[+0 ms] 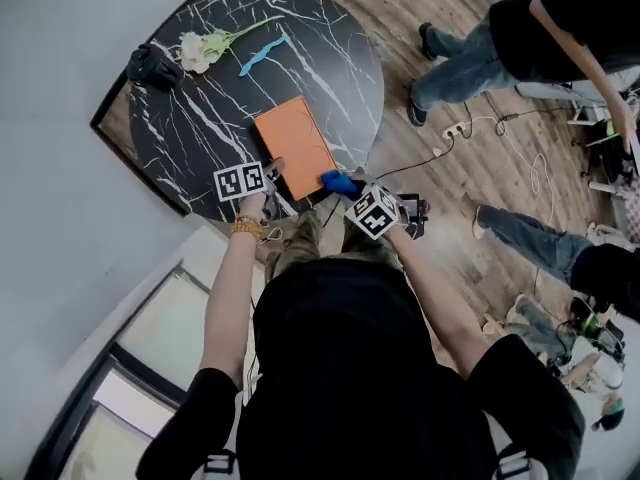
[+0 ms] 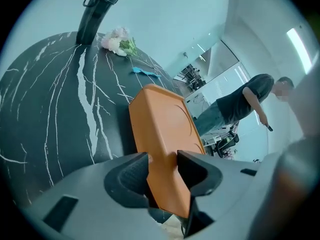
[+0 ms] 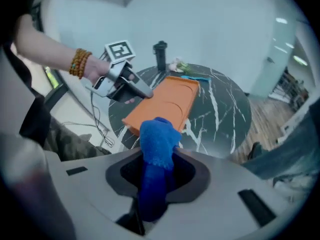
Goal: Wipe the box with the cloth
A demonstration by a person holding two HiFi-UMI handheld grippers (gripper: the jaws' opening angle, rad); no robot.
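Black marble-veined bench (image 1: 200, 118) on a wood-plank floor, with a dark bottle (image 1: 152, 66) and a spray of flowers (image 1: 200, 48) at its far side and other people standing off to the right: the orange box (image 2: 162, 129) lies on the bench's near part, its long side running away from the person. The left gripper (image 2: 163, 166) has the box's near end between its fingers (image 2: 131, 176), both pads set against its sides in a steadying grip. The right gripper (image 3: 159, 169) is clenched on a bunched blue cloth (image 3: 157, 144), which sticks out past the fingertips. Seen from the head view, the cloth sits at the box's near right corner, just beside it; whether it already touches the surface cannot be told. The wipe itself appears about to start. It would likely go best with the left grip kept firm so the box does not skid toward the bench edge. The cloth should be pressed down on the top face and drawn in long passes from the near end to the far one. Only the soft wad, not the hard fingers, should meet the box.
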